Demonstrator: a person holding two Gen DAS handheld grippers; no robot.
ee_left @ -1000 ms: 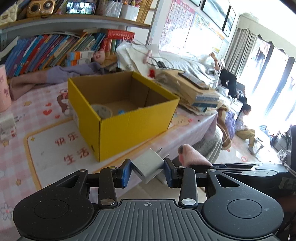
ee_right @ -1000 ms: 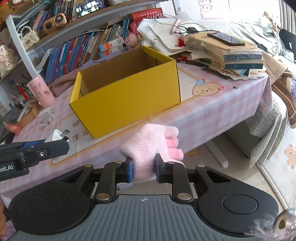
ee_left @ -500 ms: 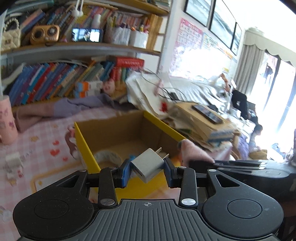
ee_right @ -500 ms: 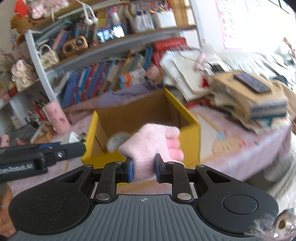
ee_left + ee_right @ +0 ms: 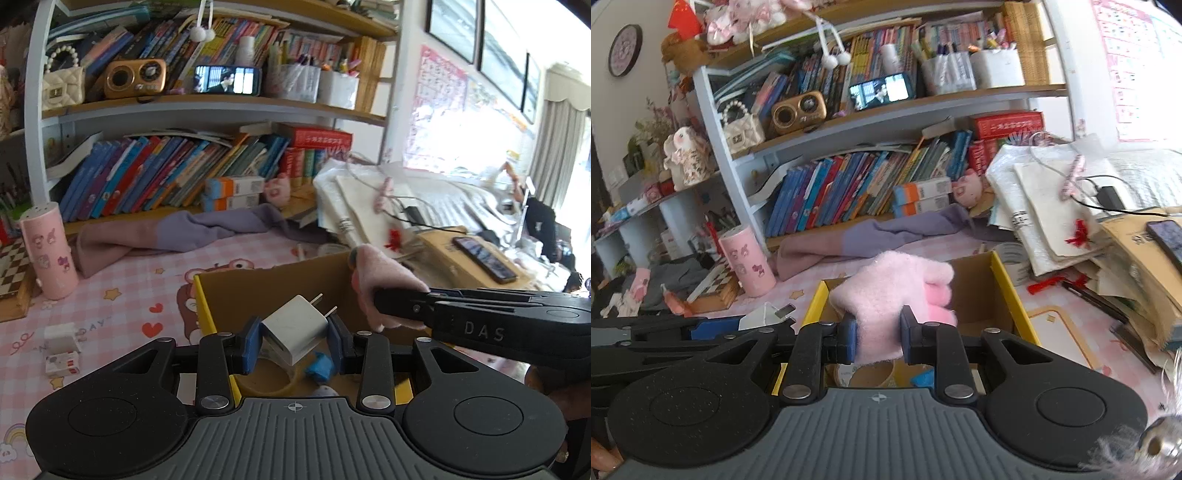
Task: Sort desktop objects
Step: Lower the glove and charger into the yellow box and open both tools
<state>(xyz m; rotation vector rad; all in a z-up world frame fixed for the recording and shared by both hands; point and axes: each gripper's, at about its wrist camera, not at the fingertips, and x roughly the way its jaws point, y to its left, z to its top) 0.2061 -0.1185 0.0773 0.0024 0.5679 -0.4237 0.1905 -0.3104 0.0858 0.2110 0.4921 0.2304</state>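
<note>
My left jaws (image 5: 294, 338) are clamped on the white charger plug (image 5: 294, 331), prongs up and tilted toward the right, and my right jaws (image 5: 877, 339) are clamped on the fluffy pink glove (image 5: 892, 295), its fingers bunched and pointing right. What has changed in the last second: both of us were out past the worktop's front edge, looking at the yellow outer face of the cardboard box (image 5: 275, 286), and now we have come up and forward, so that I look down past the plug into the open box itself. Half a second ago the near wall was just below me; now its brown inside and yellow rim (image 5: 1012, 291) fill the middle of both views.

In the left view the right tool reaches in from the side, the glove hanging over the box's far right part, close beside the plug but not touching it, as far as I can tell. On the box floor I can make out a tape roll (image 5: 271, 380) and a blue scrap (image 5: 319, 369) (both partly hidden by my own frame).

I judge this the carry's end: both items sit above the opening, so the drop is next, and the plug looks likely to land on or near the tape roll.

A pink tumbler (image 5: 50, 251) and a small white box (image 5: 61, 338) stand on the pink checked worktop (image 5: 122, 291), left of the box.
</note>
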